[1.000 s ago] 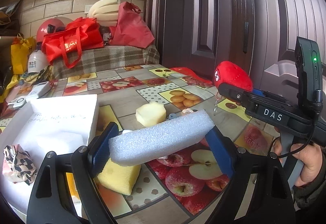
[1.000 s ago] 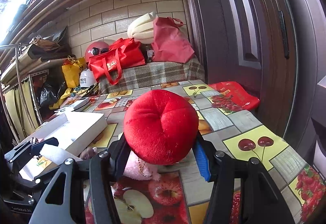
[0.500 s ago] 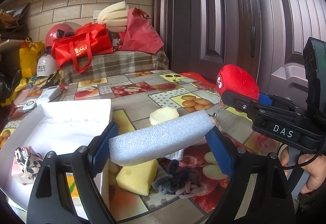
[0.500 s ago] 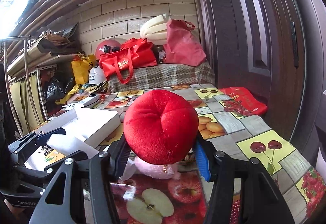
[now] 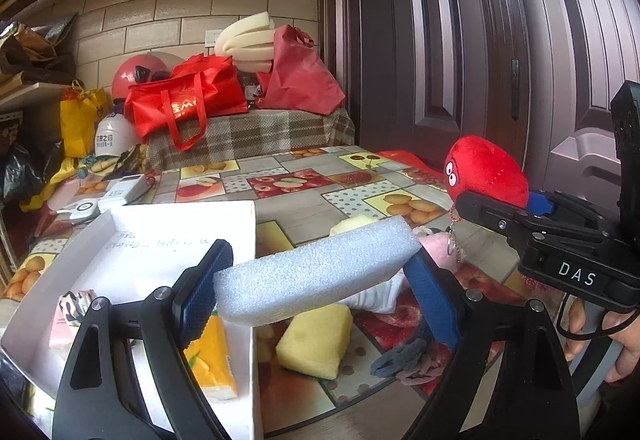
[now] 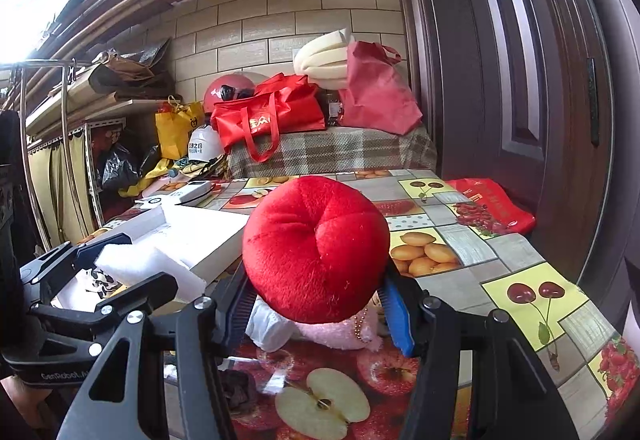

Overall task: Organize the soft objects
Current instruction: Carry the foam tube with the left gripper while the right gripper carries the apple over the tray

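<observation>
White foam block (image 5: 316, 272): clamped end to end in left tool (image 5: 316, 280), held above table (image 5: 296, 200), at near rim of white box (image 5: 160, 232); red plush ball (image 6: 316, 248): squeezed in right tool (image 6: 316, 296), aloft over pink plush (image 6: 340, 332); yellow sponge (image 5: 312, 340), grey cloth (image 5: 404, 360): loose on table beside box; advised for foam: carry fully over box interior, lower level, release gently; avoid catching box wall.
</observation>
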### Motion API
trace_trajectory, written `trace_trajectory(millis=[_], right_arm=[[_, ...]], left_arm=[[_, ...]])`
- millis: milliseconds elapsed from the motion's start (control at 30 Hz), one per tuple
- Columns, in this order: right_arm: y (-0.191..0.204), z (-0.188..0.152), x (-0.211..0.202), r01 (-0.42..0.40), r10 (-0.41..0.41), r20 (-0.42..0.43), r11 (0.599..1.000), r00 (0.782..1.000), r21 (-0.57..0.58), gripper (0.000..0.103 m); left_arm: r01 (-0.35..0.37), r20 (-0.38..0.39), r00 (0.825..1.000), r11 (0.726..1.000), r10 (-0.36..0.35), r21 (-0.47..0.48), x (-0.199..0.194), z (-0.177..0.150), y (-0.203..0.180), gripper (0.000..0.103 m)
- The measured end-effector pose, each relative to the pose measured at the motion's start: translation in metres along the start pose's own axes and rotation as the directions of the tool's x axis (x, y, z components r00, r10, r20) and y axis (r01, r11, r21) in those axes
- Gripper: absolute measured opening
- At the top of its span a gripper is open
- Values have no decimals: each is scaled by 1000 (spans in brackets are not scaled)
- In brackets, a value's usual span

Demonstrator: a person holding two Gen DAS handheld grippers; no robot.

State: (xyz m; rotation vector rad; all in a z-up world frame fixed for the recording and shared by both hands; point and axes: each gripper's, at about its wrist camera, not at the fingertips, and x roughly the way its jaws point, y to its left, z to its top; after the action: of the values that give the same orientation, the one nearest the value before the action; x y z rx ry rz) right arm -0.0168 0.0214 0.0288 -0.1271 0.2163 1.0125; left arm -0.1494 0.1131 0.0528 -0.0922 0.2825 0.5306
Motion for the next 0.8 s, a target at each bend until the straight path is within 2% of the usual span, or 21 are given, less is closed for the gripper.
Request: trace_trajectory(millis=[500, 667, 800], right_arm=[[35, -2, 8, -78, 76, -29, 995, 997, -57, 57], [61, -3, 15, -153, 148, -66, 984, 987, -88, 57], [80, -5, 25, -210, 200, -109, 973, 974, -98, 57]], left_arm=[[-127, 15, 992, 991, 128, -42, -17, -7, 54, 88], [-204, 3, 979, 975, 205, -85, -25, -12, 88, 88], [-271, -21, 962, 952, 271, -145, -28, -15, 119, 88]])
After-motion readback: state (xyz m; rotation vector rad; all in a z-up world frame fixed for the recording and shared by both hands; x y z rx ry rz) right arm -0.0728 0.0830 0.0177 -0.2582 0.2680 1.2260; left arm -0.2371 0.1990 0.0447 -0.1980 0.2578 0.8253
